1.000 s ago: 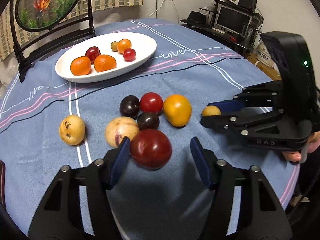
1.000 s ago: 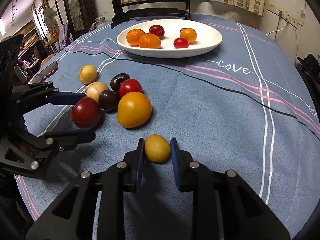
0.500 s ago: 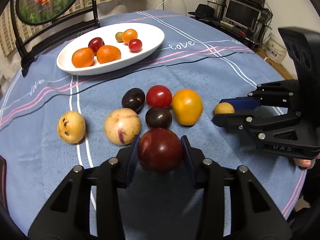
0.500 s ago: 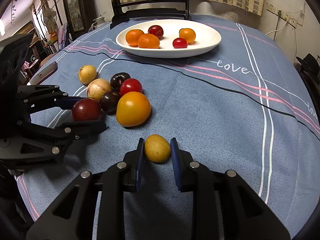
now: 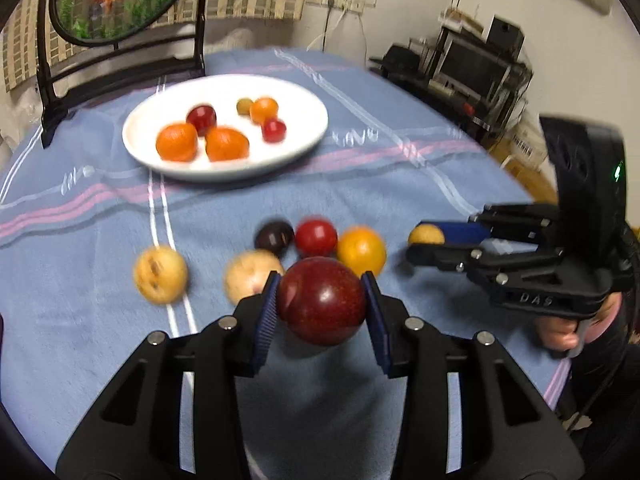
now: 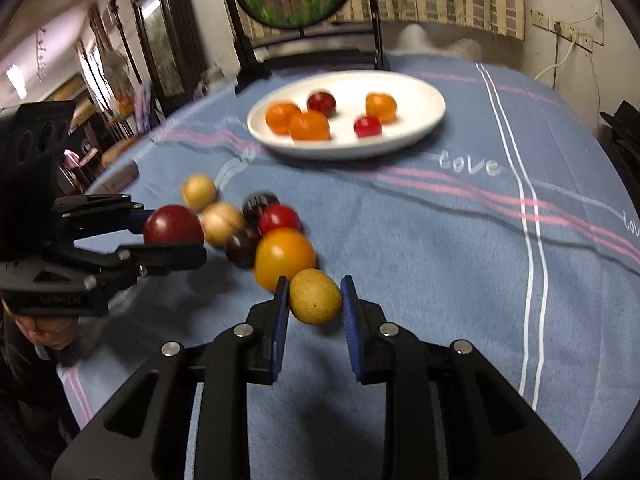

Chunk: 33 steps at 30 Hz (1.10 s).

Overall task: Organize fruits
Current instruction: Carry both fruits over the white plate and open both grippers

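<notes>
clamping a large, smooth dark red plum (image 5: 322, 300) between its ribbed blue pads (image 5: 267, 314), the left gripper (image 5: 320, 312) holds the fruit clear of the soft blue striped tablecloth (image 5: 100, 248). the right gripper (image 6: 314, 306) is closed on a small speckled yellow oval fruit (image 6: 315, 296), also raised off the cloth. half a second ago both fruits sat on the table; now each is lifted and the views are tilted and blurred. loose round fruits, among them a glossy orange-yellow one (image 5: 361, 251), remain clustered on the cloth, and the white oval ceramic plate (image 5: 304, 144) holds oranges and small red fruits beyond them.
</notes>
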Each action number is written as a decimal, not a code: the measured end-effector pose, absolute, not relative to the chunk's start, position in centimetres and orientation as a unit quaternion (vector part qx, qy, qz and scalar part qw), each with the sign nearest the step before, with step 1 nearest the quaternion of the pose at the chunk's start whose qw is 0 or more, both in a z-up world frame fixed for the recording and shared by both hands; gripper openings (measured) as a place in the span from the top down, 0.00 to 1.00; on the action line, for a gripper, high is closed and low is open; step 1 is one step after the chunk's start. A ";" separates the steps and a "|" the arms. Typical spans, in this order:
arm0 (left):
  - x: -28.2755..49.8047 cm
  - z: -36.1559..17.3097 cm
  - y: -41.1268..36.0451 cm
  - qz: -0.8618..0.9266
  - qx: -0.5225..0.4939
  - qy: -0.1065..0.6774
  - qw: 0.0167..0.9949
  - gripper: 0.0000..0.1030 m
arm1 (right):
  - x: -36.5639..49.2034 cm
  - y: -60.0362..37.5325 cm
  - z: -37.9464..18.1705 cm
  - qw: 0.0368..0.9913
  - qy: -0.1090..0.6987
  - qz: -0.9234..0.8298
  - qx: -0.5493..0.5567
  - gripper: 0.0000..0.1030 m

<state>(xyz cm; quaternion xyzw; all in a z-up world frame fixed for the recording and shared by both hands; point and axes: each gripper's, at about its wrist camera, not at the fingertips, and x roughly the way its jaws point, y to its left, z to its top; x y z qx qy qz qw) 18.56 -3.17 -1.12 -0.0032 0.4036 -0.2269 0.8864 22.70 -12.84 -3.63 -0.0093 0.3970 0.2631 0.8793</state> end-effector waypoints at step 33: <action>36.1 1.8 3.7 -0.045 -0.027 0.390 0.919 0.17 | 37.7 -8.9 -0.3 0.918 0.333 0.215 0.029 0.43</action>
